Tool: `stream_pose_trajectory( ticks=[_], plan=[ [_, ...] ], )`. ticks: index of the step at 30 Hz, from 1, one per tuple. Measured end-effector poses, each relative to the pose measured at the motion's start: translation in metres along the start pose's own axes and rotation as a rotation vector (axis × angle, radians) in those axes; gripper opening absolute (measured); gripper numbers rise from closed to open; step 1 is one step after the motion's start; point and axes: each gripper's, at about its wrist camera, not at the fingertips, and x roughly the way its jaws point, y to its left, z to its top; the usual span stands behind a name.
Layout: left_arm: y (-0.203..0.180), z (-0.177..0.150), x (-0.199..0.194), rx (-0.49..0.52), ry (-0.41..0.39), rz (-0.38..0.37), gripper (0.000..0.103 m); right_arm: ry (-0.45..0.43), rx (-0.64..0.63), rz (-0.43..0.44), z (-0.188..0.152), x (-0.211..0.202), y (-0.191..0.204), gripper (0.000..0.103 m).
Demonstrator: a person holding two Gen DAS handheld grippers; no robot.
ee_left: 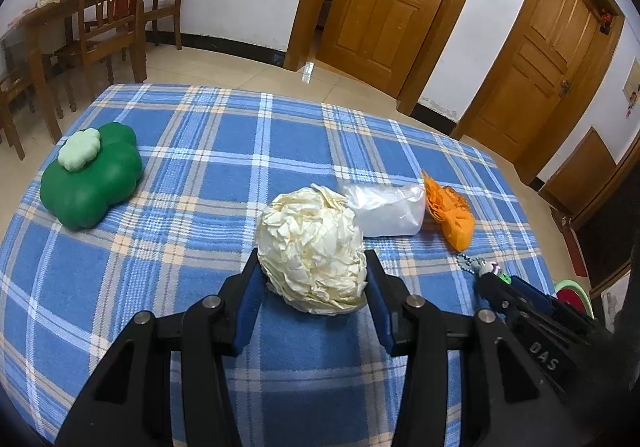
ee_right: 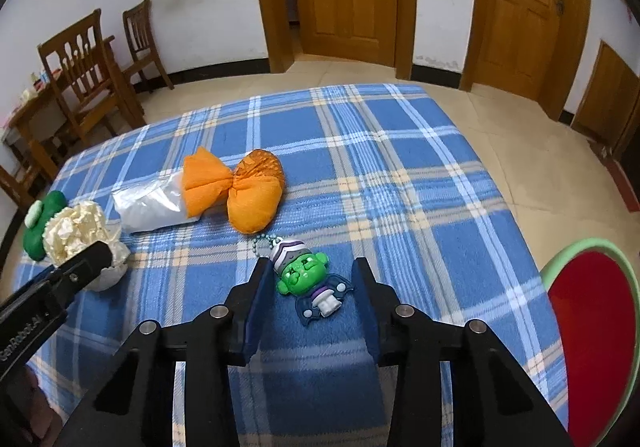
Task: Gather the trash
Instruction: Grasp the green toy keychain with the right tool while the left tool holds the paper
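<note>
Left wrist view. Left gripper [ee_left: 312, 275] points down at a table under a blue plaid cloth [ee_left: 192, 151]. A crumpled cream paper ball [ee_left: 312, 247] sits at the centre of the frame, both blue pads [ee_left: 250, 299] pressed against its sides: clenched on it, with the ball's underside down at the cloth. At 1 o'clock from the ball and just beside it lies a clear plastic bag [ee_left: 386, 209]; touching that bag's right end, an orange crumpled wrapper [ee_left: 452, 213]. At 9 to 10 o'clock, well apart, stands a green flower-shaped container [ee_left: 94, 179] with a pale green lid on top. At 4 o'clock the right gripper [ee_left: 516, 299] enters, black with blue pads, its tips at a small figure keychain [ee_left: 490, 268] on a bead chain.

Right wrist view. Right gripper [ee_right: 308, 279] hangs over the same cloth [ee_right: 400, 167]. The keychain [ee_right: 310, 279], a green-faced figure in a purple striped cap, lies flat between the fingers [ee_right: 256, 303]. A gap of cloth shows on each side, so the pads are not on it: released, straddling it. At 11 o'clock lie the orange wrapper [ee_right: 240, 191] and, to its left, the plastic bag [ee_right: 150, 209]. At 9 o'clock the left gripper [ee_right: 86, 259] grips the paper ball [ee_right: 76, 233], the green container [ee_right: 40, 227] just behind. At 3 o'clock, off the table edge, a red bin with a green rim [ee_right: 592, 327].
</note>
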Motion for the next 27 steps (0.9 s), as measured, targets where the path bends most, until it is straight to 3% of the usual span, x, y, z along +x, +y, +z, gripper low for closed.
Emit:
stream_pose_trajectory(
  ticks=[11,19,27],
  plan=[
    [-0.008,-0.004,-0.003,0.023,-0.017,-0.009,0.048,-0.065,0.114,-0.005,-0.019,-0.055,-0.045,0.041],
    [-0.015,-0.005,-0.007,0.045,-0.030,-0.019,0.048,-0.132,0.212,-0.101,-0.038,-0.107,-0.097,0.041],
    [-0.023,-0.007,-0.010,0.066,-0.035,-0.022,0.048,-0.101,0.337,-0.201,-0.067,-0.117,-0.152,0.041]
  ],
)
